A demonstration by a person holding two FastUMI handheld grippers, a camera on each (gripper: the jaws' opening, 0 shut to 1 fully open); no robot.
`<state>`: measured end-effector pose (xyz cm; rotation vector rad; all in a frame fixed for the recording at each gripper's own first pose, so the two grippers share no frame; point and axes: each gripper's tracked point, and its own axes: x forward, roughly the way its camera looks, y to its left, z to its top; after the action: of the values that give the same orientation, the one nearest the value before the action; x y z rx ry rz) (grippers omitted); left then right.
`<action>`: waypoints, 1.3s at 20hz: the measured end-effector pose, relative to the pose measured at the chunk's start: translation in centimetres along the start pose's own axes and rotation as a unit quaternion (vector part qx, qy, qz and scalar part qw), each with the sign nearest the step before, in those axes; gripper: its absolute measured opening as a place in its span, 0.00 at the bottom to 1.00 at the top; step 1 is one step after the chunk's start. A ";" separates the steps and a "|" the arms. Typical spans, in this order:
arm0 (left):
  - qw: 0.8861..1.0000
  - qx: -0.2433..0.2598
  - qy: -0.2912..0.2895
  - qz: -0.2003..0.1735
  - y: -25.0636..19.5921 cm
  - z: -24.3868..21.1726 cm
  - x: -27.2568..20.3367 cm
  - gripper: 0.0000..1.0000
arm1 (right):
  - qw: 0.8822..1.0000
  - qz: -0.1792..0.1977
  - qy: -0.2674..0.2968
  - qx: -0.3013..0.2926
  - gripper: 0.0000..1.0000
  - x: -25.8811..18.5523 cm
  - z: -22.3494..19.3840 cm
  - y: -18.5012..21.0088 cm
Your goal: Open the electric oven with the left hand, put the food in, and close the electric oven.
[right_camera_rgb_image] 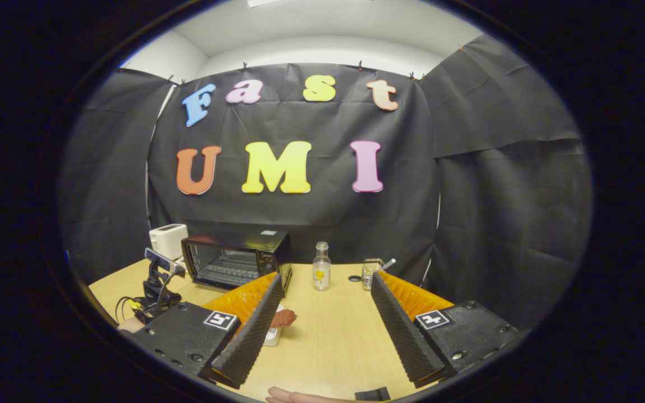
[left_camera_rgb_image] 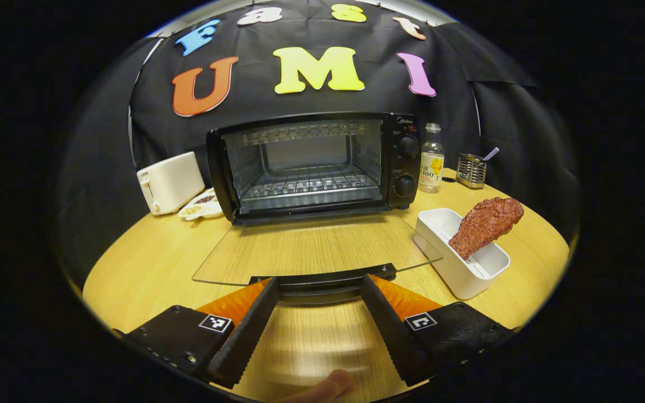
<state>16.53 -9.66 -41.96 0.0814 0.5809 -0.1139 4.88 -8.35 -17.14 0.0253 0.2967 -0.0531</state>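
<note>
On the wooden table (left_camera_rgb_image: 149, 268) we are looking at the electric oven (left_camera_rgb_image: 311, 165) with its glass door (left_camera_rgb_image: 311, 246) lying fully down and flat, the dark handle (left_camera_rgb_image: 322, 277) at its front edge sitting between the spread fingers of our left gripper (left_camera_rgb_image: 318, 305), which is not pressing on it as far as we can tell. We are keeping the right gripper (right_camera_rgb_image: 322, 313) wide apart too, holding nothing, raised above the table. Just right of the door, the food (left_camera_rgb_image: 486, 225), a reddish-brown piece like fried meat, is leaning tilted in a white tray (left_camera_rgb_image: 462, 268), its upper end sticking out over the rim. We are judging it light, fairly stiff, and rough enough not to slip, though crumbly if squeezed hard. We are thinking the raised thick end is the best place to pinch it, across its narrow sides, since the tray walls are crowding the lower end.
</note>
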 end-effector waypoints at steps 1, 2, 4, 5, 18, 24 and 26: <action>1.000 -0.005 -0.007 -0.004 -0.1 0.3 -0.1 0.96 | 1.000 0.005 0.008 0.003 0.96 0.3 -0.3 0.3; 1.000 -0.006 -0.010 -0.006 0.0 0.6 -0.2 0.96 | 1.000 0.012 0.016 0.005 1.00 0.6 -0.6 0.6; 1.000 -0.010 -0.004 -0.011 0.0 0.4 -0.2 0.96 | 0.999 0.025 0.031 0.011 1.00 1.4 -1.3 1.1; 1.000 -0.013 -0.008 -0.003 0.5 0.6 -0.2 0.96 | 0.999 0.030 0.041 0.013 1.00 1.9 -1.8 1.3; 0.990 -0.058 -0.126 0.004 4.0 9.0 -10.7 0.95 | 0.966 0.097 0.236 0.044 1.00 12.2 -11.5 2.5; 0.981 -0.047 -0.185 0.020 5.2 12.6 -17.2 0.95 | 0.940 0.154 0.274 0.131 0.92 15.3 -13.8 3.8; 0.978 -0.040 -0.203 0.020 5.1 13.6 -19.3 0.95 | 0.914 0.199 0.299 0.186 0.83 15.2 -14.7 5.4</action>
<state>8.56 -4.48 -19.79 -0.0097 0.1757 -0.0657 15.40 -3.21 -35.51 0.4879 0.8886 0.3127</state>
